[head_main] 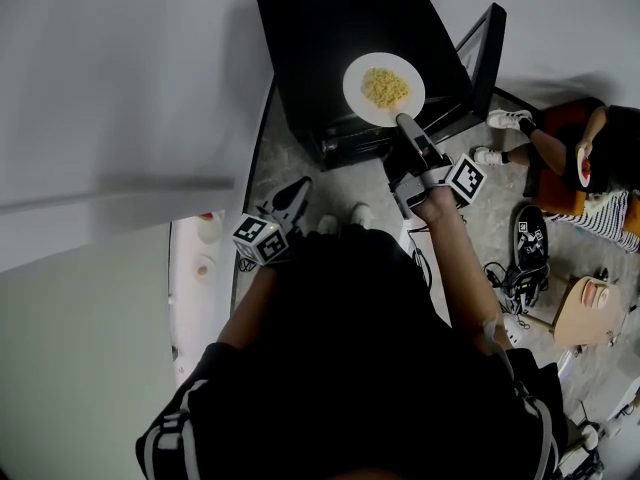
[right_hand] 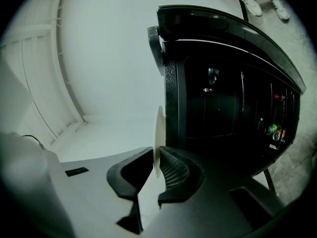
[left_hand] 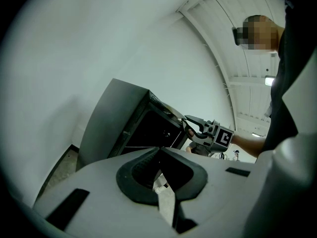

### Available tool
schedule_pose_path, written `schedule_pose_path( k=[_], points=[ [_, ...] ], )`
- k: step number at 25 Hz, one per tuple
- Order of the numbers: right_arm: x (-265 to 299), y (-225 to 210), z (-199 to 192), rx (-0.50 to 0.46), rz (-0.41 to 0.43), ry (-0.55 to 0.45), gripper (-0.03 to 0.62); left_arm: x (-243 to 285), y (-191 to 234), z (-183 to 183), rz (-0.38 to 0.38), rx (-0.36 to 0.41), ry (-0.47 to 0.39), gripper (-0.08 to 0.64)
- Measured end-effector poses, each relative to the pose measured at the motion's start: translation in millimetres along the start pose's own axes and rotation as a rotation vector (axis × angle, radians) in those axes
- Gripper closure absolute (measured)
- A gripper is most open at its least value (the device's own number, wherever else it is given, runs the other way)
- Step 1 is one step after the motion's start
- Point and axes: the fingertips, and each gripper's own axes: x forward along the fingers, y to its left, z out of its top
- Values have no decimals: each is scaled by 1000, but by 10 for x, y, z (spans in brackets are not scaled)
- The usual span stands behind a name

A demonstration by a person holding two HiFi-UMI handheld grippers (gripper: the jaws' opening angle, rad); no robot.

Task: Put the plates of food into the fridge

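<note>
Grips the near rim of the white plate with the right tongs, jaws clenched on it from both sides. Holds that plate about level at the front edge of the top of the black fridge, with yellow noodles heaped at its middle; cannot tell whether resting there or lifted. Has the left tongs clenched on nothing, well apart from the plate, down near the fridge's left front corner. Shows the fridge door swung open on the right, dark inside.
</note>
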Motion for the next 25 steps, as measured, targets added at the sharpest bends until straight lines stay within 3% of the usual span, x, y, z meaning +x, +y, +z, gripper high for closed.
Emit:
schedule_pose_path(
  k=[25],
  points=[
    [-102, -24, -12, -17, -28, 19, 546, 212, 19, 40, -58, -9, 39, 538]
  ],
)
